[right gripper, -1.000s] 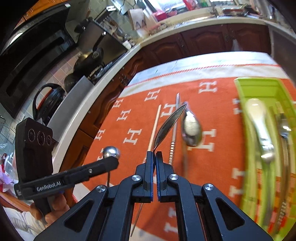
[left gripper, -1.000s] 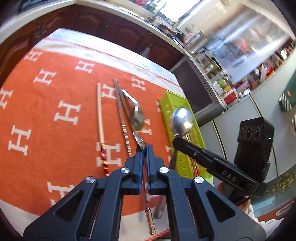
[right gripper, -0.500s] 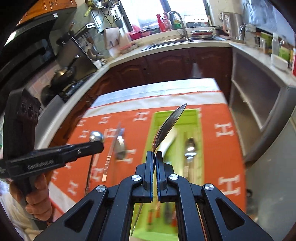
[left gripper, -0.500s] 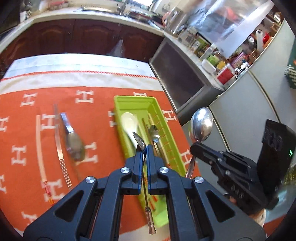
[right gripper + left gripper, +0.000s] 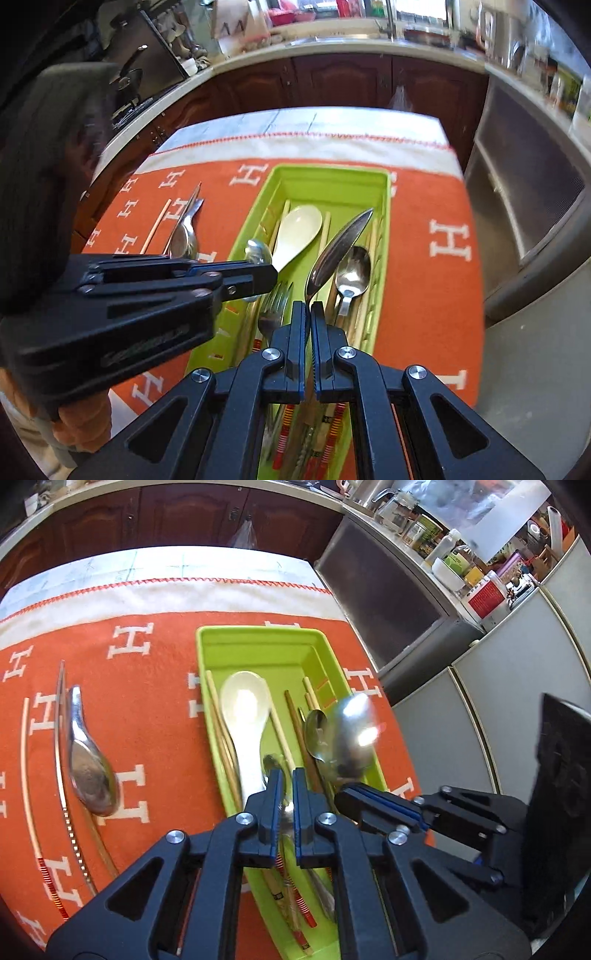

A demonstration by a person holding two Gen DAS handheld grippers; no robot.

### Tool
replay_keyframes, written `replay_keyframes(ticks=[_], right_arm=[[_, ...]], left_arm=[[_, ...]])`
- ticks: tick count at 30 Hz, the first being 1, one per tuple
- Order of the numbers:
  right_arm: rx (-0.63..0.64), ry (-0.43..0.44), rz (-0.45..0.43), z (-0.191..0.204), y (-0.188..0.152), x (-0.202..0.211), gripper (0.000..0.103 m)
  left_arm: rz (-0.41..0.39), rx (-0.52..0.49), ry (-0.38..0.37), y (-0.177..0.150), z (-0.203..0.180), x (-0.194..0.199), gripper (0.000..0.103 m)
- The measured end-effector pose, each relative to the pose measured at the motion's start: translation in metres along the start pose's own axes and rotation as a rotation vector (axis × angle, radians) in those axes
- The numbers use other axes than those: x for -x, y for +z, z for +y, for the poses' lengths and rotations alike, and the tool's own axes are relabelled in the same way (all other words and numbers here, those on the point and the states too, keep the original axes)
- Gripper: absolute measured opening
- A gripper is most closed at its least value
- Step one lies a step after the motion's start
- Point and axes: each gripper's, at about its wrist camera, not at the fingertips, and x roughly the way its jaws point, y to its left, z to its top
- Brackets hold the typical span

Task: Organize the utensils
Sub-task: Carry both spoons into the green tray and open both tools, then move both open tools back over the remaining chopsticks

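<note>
The small spoon's (image 5: 274, 766) handle disappears between the left gripper's (image 5: 287, 775) clamped fingers, and the right gripper (image 5: 308, 308) (likewise pinched tight) holds a blurred, glaring large spoon (image 5: 338, 247). Both shiny steel spoons hang over the green tray (image 5: 258, 635), which holds a white soup spoon (image 5: 245, 705).

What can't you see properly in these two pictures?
- Left wrist view: the big spoon held by the right gripper is blurred, and it covers part of the green tray.
- Left wrist view: the left gripper hides the middle of the small spoon it holds.
- Right wrist view: the gripper bodies hide the tray's near end and the utensil handles there.
</note>
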Motion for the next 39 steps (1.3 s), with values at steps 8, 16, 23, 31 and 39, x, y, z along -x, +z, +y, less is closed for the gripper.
replay_keyframes(ticks=[8, 16, 23, 31, 39], right_arm=[[-0.113, 0.052, -0.026, -0.010, 0.009, -0.010, 0.007], [-0.132, -0.008, -0.021, 0.009, 0.007, -0.006, 0.026], [-0.154, -0.018, -0.025, 0.020, 0.002, 0.004, 0.026], [-0.105, -0.018, -0.052, 0.061, 0.010, 0.018, 0.026], [0.006, 0.035, -0.062, 0.127, 0.021, 0.016, 0.026]], left_arm=[[-0.023, -0.054, 0.050, -0.001, 0.003, 0.024, 0.002], [-0.023, -0.065, 0.122, -0.010, 0.019, 0.051, 0.005], [-0.042, -0.053, 0.200, -0.020, 0.055, 0.085, 0.005], [-0.094, -0.001, 0.299, -0.032, 0.112, 0.136, 0.015], [-0.114, 0.046, 0.372, -0.045, 0.157, 0.157, 0.028]])
